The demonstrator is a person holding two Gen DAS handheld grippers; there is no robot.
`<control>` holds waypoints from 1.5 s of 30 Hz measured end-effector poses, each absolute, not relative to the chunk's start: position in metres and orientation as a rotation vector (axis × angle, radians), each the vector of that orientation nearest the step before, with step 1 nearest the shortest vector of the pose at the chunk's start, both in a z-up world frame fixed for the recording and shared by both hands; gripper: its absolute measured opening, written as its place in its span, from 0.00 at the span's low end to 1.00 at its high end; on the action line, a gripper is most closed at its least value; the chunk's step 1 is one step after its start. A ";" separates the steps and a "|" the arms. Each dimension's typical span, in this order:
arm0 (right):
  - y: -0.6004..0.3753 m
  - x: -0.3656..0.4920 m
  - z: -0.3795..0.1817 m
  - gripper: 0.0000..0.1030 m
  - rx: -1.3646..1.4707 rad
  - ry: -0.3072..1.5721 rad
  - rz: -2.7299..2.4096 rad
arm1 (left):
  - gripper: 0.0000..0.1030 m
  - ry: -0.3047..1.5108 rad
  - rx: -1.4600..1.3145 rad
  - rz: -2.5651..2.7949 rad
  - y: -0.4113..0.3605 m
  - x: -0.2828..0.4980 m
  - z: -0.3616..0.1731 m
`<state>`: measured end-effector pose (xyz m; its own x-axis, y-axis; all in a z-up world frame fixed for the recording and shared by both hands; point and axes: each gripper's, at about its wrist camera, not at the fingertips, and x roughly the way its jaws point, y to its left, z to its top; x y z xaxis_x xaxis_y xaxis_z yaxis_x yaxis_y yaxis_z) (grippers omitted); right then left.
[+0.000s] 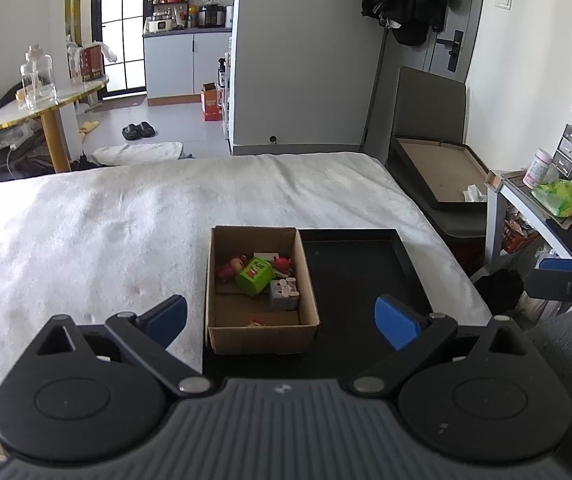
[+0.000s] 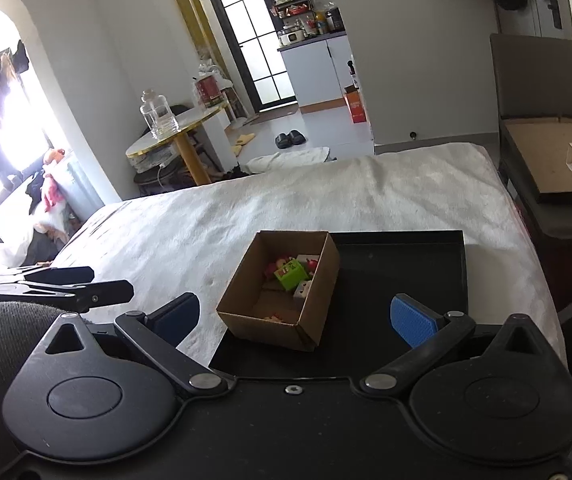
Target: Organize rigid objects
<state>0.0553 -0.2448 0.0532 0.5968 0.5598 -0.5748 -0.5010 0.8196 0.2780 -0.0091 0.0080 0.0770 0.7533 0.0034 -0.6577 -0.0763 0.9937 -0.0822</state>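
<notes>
Both of my grippers, left gripper (image 1: 279,318) and right gripper (image 2: 294,314), hang released and empty above the bed. Small rigid toys, a green block (image 1: 254,276) among them, sit in the brown cardboard box (image 1: 259,336) on the black tray (image 1: 366,264), whose bare half I judge awaits them.

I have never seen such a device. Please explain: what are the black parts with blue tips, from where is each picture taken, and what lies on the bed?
There is no robot. A person holds two hand grippers, each with a camera looking along its blue-padded fingers. One picture is from the left gripper, the other from the right gripper. Both are open and hold nothing. On the white bed lies a black tray. A cardboard box stands at its left end, holding small toys, among them a green block.
</notes>
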 end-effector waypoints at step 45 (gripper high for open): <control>-0.236 0.056 0.047 1.00 0.056 0.767 0.557 | 0.97 0.742 -0.109 0.055 0.000 -0.003 0.068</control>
<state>0.0561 -0.2357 0.0472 0.5835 0.4969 -0.6423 -0.4568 0.8548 0.2463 -0.0032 -0.0004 0.0676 0.7357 0.0113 -0.6772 -0.0882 0.9929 -0.0792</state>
